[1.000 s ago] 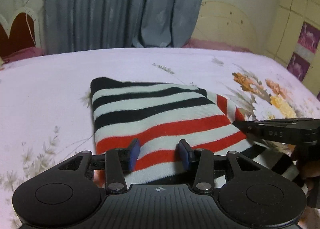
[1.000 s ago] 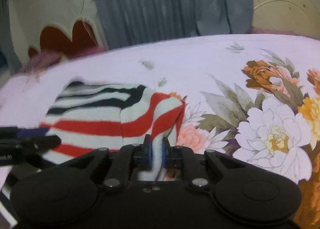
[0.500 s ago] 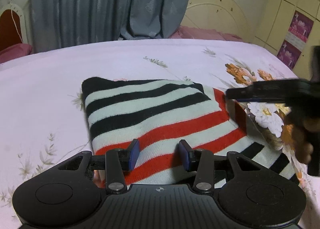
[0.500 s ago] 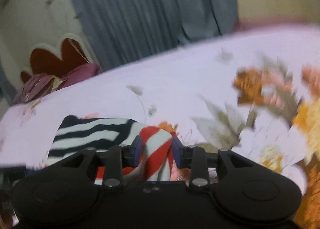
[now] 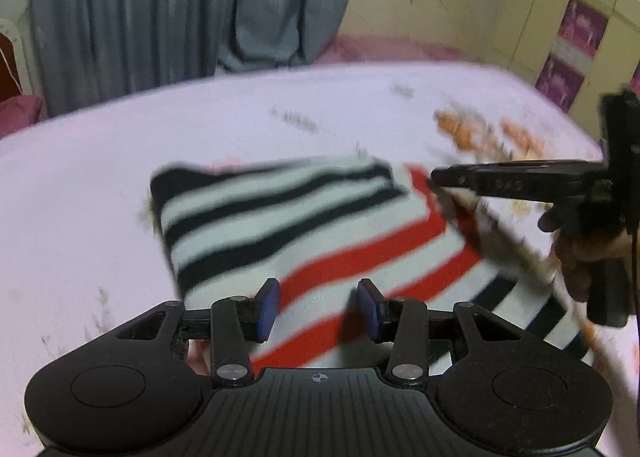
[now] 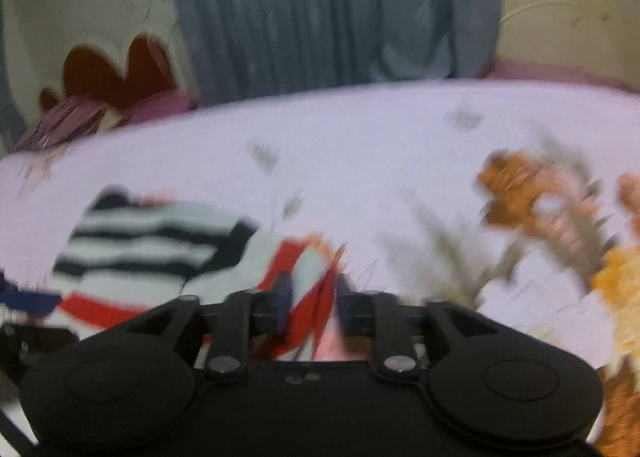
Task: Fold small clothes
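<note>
No writing can be read. The left gripper [image 5: 318,307] hangs tilted down over the near edge of the striped sweater [image 5: 304,225], fingers apart and empty. The sweater lies folded mid-bed [image 5: 80,185]. The right gripper [image 6: 310,307] tilts over the sweater's right corner, jaws closing, nothing pinched.

- The folded knit garment striped in black, white and red [image 5: 304,225] is running under the left gripper's black body.
- The pink floral bedsheet [image 6: 360,161] is smearing with blur.
- The right gripper's closing pads [image 6: 285,299] are blurring; contact with the cloth between them is unreadable.
</note>
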`<control>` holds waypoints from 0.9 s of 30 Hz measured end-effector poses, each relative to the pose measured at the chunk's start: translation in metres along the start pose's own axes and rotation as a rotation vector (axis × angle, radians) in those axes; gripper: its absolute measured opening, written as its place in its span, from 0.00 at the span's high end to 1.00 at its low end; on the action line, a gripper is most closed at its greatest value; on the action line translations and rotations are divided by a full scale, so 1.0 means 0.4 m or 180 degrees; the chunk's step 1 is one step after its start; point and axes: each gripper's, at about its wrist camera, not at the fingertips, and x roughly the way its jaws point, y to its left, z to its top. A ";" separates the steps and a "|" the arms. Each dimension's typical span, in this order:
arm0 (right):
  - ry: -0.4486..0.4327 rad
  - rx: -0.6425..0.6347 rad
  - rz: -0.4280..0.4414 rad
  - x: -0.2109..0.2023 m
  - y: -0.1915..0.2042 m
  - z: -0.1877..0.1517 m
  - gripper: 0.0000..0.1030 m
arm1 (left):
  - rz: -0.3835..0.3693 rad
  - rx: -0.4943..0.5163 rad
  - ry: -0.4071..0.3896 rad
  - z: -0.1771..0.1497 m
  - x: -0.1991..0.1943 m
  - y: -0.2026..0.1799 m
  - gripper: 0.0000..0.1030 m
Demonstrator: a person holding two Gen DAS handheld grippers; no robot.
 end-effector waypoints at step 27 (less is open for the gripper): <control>0.0228 -0.0585 0.0405 -0.177 0.093 -0.044 0.88 | 0.0256 0.0167 -0.0156 -0.068 -0.105 -0.090 0.60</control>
